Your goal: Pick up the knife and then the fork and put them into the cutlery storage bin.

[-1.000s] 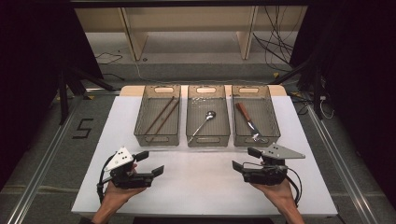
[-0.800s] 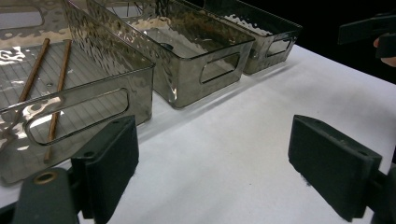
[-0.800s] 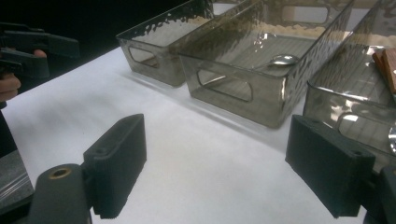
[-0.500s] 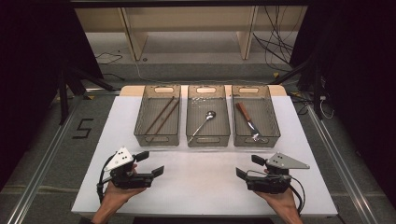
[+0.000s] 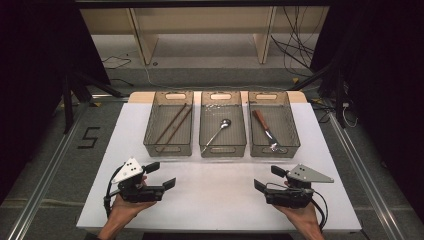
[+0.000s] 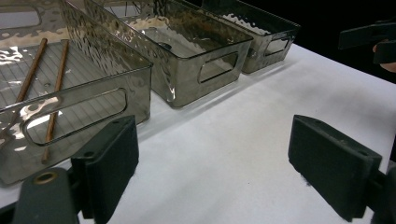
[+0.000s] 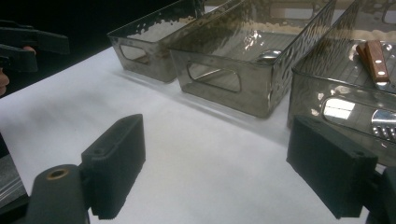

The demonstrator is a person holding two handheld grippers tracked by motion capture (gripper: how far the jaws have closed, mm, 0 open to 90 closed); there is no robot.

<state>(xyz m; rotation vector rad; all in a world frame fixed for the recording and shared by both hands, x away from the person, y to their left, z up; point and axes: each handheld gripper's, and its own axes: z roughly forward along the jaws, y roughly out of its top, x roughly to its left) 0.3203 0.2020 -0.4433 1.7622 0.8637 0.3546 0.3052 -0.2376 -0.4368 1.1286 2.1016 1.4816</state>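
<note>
Cutlery sits sorted: chopsticks (image 5: 172,124), spoon (image 5: 217,132) and fork (image 5: 266,130) each lie in their own bin. Both hand-held grippers, left (image 5: 163,175) and right (image 5: 264,178), rest empty with jaws spread on the near surface (image 5: 210,190), well apart, pointing inward. Judging by this, work is either done or unstarted; any next move means reaching forward.

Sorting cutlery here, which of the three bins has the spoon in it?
The middle bin, holding the spoon; the left bin has chopsticks, the right bin a wooden-handled fork.
</note>
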